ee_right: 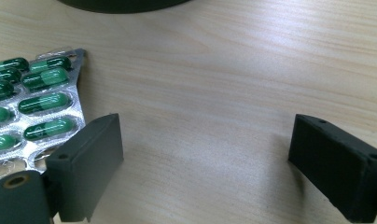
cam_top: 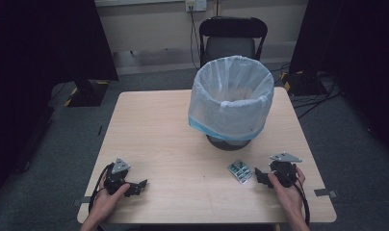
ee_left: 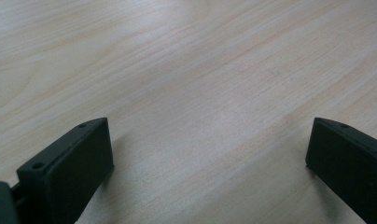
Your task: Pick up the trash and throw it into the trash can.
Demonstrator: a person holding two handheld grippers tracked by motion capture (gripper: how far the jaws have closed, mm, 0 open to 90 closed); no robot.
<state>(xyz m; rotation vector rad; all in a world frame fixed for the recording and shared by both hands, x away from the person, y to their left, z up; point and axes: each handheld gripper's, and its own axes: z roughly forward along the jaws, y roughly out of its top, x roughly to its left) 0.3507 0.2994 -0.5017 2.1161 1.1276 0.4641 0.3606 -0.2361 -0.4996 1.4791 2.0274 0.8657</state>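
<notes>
A silver blister pack of green capsules (cam_top: 239, 172) lies flat on the light wooden table (cam_top: 173, 144), near the front right. My right gripper (cam_top: 261, 178) rests on the table just to the right of it, open, with bare wood between its jaws. In the right gripper view the blister pack (ee_right: 32, 107) lies beside the left jaw, outside the gap of the right gripper (ee_right: 205, 154). My left gripper (cam_top: 137, 186) rests near the front left corner, open and empty; in the left gripper view it (ee_left: 210, 158) has bare tabletop between its jaws.
A bin lined with a translucent white bag (cam_top: 231, 98) stands upright at the back right of the table, its dark base (ee_right: 126, 4) just ahead of the pack. A black chair (cam_top: 232, 41) stands behind the table. Dark curtains hang at both sides.
</notes>
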